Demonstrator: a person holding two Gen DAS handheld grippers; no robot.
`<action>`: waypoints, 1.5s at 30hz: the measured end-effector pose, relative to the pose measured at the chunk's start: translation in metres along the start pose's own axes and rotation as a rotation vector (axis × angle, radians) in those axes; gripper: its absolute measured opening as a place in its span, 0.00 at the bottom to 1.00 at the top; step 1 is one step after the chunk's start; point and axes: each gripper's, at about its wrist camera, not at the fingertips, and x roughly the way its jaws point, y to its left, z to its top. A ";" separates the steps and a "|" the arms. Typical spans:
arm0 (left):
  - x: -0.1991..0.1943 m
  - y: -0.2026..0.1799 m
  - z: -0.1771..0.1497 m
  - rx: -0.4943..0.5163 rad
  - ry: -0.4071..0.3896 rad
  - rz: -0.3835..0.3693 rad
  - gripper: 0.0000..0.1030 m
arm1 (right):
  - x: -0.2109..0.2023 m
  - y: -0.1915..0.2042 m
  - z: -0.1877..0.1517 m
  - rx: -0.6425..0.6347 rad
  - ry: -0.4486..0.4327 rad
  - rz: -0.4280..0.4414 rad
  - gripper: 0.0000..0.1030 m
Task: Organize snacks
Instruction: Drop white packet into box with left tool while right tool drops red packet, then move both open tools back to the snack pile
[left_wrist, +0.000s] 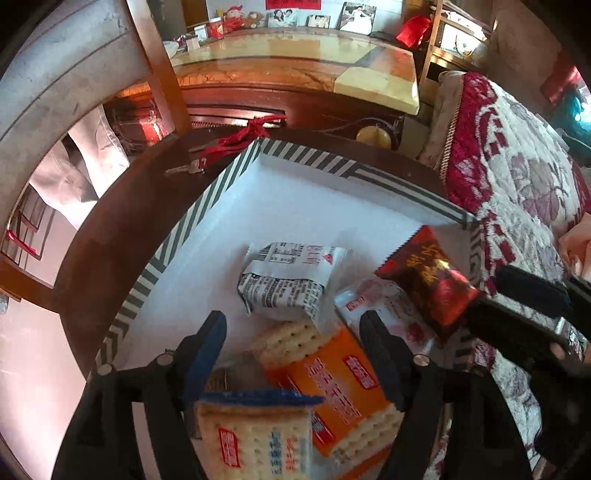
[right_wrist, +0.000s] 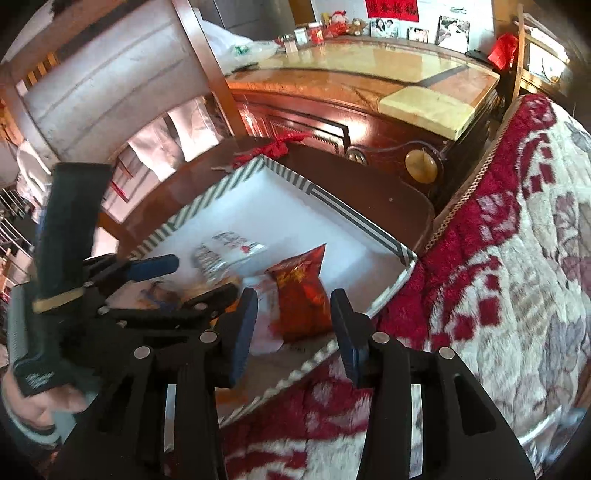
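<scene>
A white box with a striped rim (left_wrist: 207, 206) (right_wrist: 192, 210) holds several snacks. A newsprint-patterned packet (left_wrist: 284, 280) (right_wrist: 218, 254) lies in its middle. Beside it are a pink-and-white packet (left_wrist: 384, 310) (right_wrist: 264, 317) and a red packet (left_wrist: 428, 280) (right_wrist: 299, 295). My left gripper (left_wrist: 293, 315) (right_wrist: 207, 276) hangs open over an orange cracker packet (left_wrist: 332, 380). A blue-edged cracker packet (left_wrist: 255, 439) lies at the fingers' base, clear of the pads. My right gripper (right_wrist: 294, 291) (left_wrist: 484, 295) stands open at the box's right edge, the red packet lying between its tips.
The box sits on a dark wooden table (left_wrist: 122, 229) with keys on a red tassel (left_wrist: 229, 144) behind it. A red-and-white floral blanket (right_wrist: 498, 258) borders the box on the right. A chair (right_wrist: 110, 81) and a marble-topped cabinet (right_wrist: 369, 77) stand beyond.
</scene>
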 end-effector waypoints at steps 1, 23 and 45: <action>-0.005 -0.001 -0.001 0.001 -0.010 -0.001 0.75 | -0.008 0.000 -0.005 0.001 -0.013 0.004 0.39; -0.084 -0.144 -0.058 0.189 -0.060 -0.204 0.82 | -0.161 -0.100 -0.185 0.250 -0.037 -0.237 0.49; -0.062 -0.196 -0.078 0.282 0.026 -0.206 0.82 | -0.163 -0.185 -0.186 0.309 -0.053 -0.235 0.49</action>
